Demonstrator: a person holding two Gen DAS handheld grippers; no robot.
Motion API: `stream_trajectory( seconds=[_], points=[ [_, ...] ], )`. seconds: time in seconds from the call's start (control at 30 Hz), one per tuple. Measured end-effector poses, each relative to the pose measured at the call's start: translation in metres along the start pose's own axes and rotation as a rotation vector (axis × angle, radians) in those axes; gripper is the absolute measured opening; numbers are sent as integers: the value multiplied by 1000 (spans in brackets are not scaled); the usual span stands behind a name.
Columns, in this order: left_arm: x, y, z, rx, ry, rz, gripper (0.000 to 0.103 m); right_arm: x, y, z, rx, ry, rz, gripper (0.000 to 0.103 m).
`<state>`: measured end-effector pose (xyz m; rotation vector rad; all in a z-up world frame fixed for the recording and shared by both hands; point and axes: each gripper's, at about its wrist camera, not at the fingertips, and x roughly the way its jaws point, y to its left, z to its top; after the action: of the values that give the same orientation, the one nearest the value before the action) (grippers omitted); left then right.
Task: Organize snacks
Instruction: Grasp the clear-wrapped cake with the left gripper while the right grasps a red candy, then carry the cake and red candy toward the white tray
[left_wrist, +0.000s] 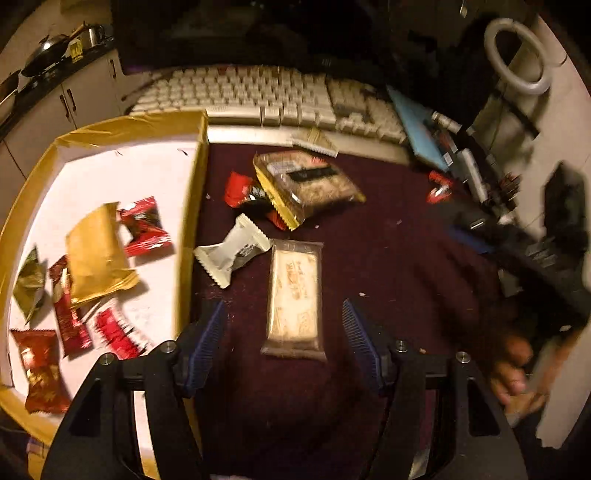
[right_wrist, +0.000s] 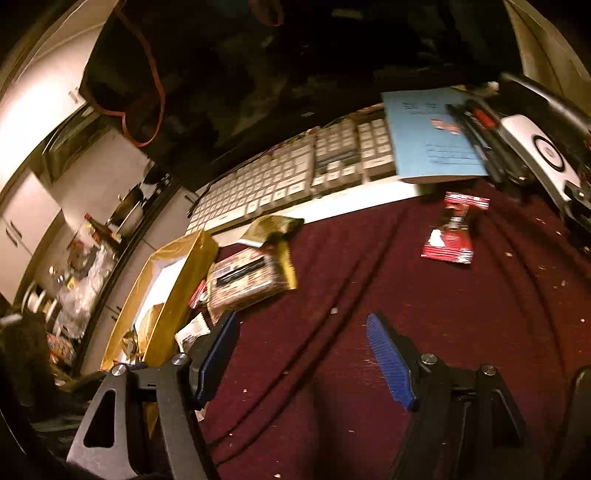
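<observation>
Left claw: your left gripper (left_wrist: 282, 332) has its jaws wide apart, nothing clamped.
Cracker pack: clear pack (left_wrist: 293, 297) lies flat on the maroon cloth (left_wrist: 388, 258), its near end between your two blue pads, touching neither.
White wrapper: white snack (left_wrist: 232, 251) sits just beyond the left pad, close to the box wall.
Box: gold box (left_wrist: 192, 221) is left of your left claw; gold pouch (left_wrist: 96, 254) and several red packets (left_wrist: 146, 227) lie inside on its white floor.
Big pack: large clear pack (left_wrist: 306, 184) lies farther out, near the keyboard (left_wrist: 258, 96).
Right claw: your right gripper (right_wrist: 301, 358) is also spread open and empty, over bare cloth.
Red packet: red snack (right_wrist: 452, 232) lies well ahead of the right claw, slightly right, near the blue booklet (right_wrist: 432, 136).
</observation>
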<state>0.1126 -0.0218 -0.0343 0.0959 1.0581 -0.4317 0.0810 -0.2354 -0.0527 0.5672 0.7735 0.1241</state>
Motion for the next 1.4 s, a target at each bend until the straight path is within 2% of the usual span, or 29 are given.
stream_trajectory(
  seconds=[0.07,0.23,0.3,0.37,0.47,0.53,0.63,0.8,0.97,1.0,1.07,1.13,1.17,1.2,1.23,1.27,1.33,1.4],
  points=[
    [10,-8,1,28,6,15,64,-6,-9,3,40,-17,-20,74],
    [23,-17,-1,59,23,67,62,-15,-30,19,103,-60,-143,74],
    [26,-18,0,83,17,116,53,-13,-41,30,160,-68,-181,74],
    [27,-20,-1,105,9,140,48,-5,-51,44,207,-69,-227,74],
    [24,-19,-2,127,-2,152,33,8,-56,60,212,-49,-301,71],
    [21,-18,-3,135,-2,130,32,21,-57,69,189,-35,-411,70],
    [15,-18,-6,136,-6,91,32,29,-64,70,208,-16,-456,64],
    [9,-10,-6,83,17,-29,32,42,-54,66,105,-18,-590,38],
    [16,-15,-6,96,36,-18,32,57,-32,60,-41,-5,-701,25],
    [17,-17,-7,96,31,-15,32,58,-29,58,-59,-4,-706,15],
    [16,-18,-9,94,24,-6,32,62,-21,54,-107,2,-710,15],
    [15,-18,-11,91,27,-5,30,61,-16,50,-123,17,-665,15],
    [14,-19,-11,99,21,0,27,60,-15,49,-119,19,-647,15],
    [11,-17,-12,102,10,6,17,55,-13,47,-113,15,-625,15],
    [7,-16,-12,103,-4,11,8,49,-11,45,-103,7,-581,15],
    [4,-14,-11,97,-2,-6,0,40,-8,41,-86,-3,-498,15],
    [-2,-8,-9,67,-9,-52,0,25,0,33,-81,-27,-391,15],
    [-3,-7,-8,76,-15,-22,0,11,13,24,-107,-54,-303,15]
  ],
)
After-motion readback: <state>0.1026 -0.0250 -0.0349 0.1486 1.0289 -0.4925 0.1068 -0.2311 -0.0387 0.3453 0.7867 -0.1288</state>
